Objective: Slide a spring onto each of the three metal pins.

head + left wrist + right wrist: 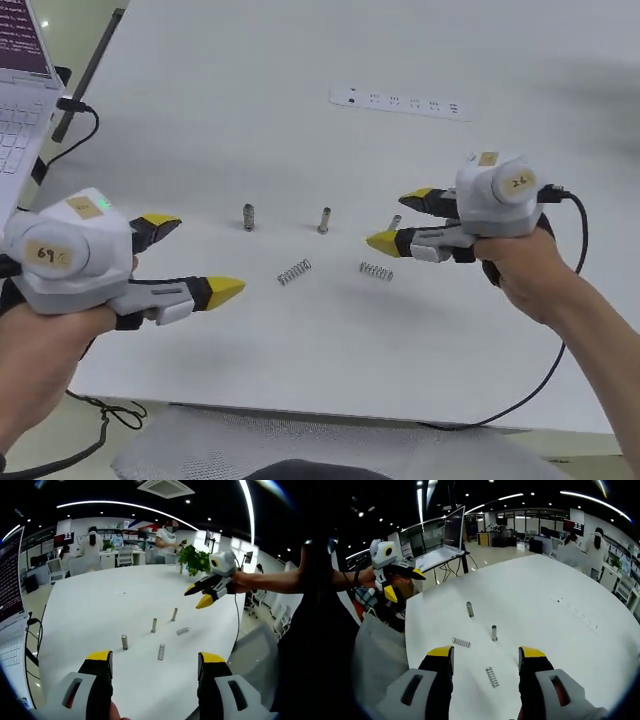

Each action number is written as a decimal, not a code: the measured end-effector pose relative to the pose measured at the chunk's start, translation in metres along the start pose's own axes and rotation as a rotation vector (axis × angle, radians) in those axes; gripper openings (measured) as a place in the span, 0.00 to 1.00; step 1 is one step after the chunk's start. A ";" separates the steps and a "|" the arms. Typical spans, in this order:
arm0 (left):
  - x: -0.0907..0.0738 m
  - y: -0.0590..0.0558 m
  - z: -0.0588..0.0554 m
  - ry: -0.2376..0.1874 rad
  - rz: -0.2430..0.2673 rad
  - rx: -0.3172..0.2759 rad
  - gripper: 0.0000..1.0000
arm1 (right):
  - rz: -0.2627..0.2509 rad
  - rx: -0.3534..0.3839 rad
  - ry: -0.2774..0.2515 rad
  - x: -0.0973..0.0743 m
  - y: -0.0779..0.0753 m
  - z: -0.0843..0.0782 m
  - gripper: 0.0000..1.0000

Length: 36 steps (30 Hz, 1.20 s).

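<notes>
Head view first: both grippers are held over the white counter point(320, 340), and nothing is gripped by either one. The left gripper point(195, 255) is seen at the lower left of the frame with its yellow-tipped jaws spread wide. The right gripper point(398, 217) is over at the right of the frame, jaws also apart and empty, pointed in toward the middle.

Three metal pins are stood upright in a row across the middle of the frame: the left pin point(248, 216), the middle pin point(324, 220) and the right pin point(394, 222). That last one is seen in the gap between the right gripper's jaw tips.

Two springs are left lying loose on the counter just below the row. The first spring point(294, 271) is below and between the left and middle pins, and the second spring point(376, 271) is a bit lower left of the right pin. No pin is touched by either spring.

The left pin looks fatter than the other two. In the right gripper view it looks ribbed, like a coil is already round it, but it's too small to be called for sure.

Further back, a white power strip point(400, 102) is laid flat at the upper middle, and a laptop point(18, 90) is caught at the upper left edge.
</notes>
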State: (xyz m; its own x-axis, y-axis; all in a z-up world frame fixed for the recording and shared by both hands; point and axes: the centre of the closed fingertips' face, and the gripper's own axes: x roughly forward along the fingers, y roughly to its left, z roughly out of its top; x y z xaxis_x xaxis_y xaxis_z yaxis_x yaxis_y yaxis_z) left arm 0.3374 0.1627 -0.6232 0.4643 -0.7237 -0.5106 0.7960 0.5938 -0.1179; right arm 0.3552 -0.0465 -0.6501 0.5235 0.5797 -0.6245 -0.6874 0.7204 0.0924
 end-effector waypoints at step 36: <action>0.009 -0.006 0.003 0.007 -0.018 0.008 0.66 | -0.160 0.205 -0.154 -0.078 0.024 -0.034 0.59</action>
State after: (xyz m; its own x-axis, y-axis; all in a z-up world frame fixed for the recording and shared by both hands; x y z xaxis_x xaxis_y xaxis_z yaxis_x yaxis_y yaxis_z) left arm 0.3384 0.1513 -0.6245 0.4474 -0.7315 -0.5145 0.8070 0.5782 -0.1202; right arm 0.2812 -0.0873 -0.6254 0.6978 0.4925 -0.5201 -0.4822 0.8599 0.1672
